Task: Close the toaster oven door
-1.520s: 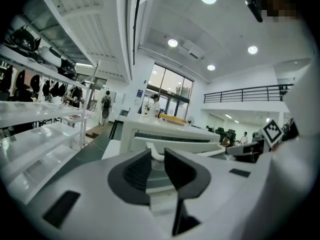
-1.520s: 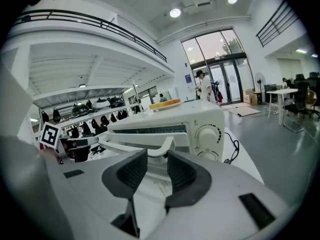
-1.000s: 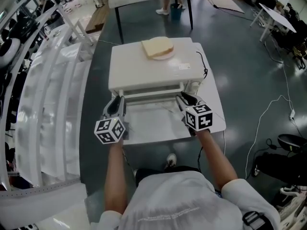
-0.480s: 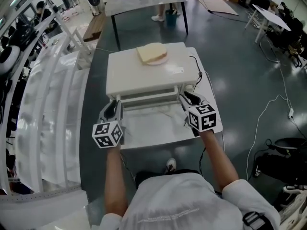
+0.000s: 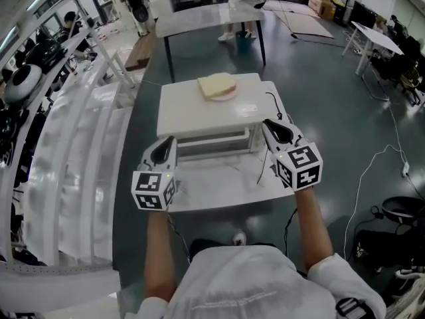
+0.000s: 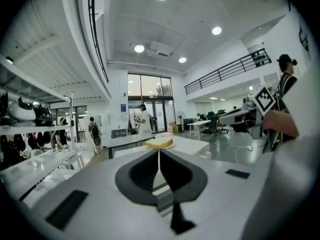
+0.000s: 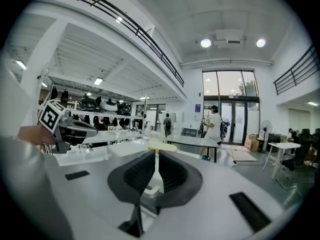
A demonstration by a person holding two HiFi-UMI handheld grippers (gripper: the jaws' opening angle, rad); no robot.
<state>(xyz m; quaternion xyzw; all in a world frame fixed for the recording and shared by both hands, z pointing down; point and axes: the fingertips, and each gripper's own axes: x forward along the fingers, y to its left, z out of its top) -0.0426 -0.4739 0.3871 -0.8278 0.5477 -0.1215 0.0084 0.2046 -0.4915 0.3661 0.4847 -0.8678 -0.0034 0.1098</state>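
**Head view.** My left tongs (image 5: 164,146) and right tongs (image 5: 272,127) hang on either side of the toaster oven (image 5: 212,108), near its front corners and clear of it. The oven stands on a white table (image 5: 249,193) with a slice of bread (image 5: 218,85) on its top. The oven door (image 5: 216,170) appears to be folded down flat toward me, leaving the rack opening exposed. I cannot make out its handle.

**Left gripper view.** The left jaws are closed tip to tip, with nothing between them. The bread (image 6: 159,144) shows just beyond the tips.

**Right gripper view.** The right jaws are closing. Only a narrow gap is left and nothing sits in it. The bread (image 7: 161,147) lies ahead.

**Handling.** I judge the door to be a stiff metal-and-glass panel of moderate weight, hinged at its lower edge.
- Contact it at the free front edge, near the middle or at both corners evenly.
- Lift it from beneath.
- Ease it shut, because the glass is fragile and the light oven may slide on the table.
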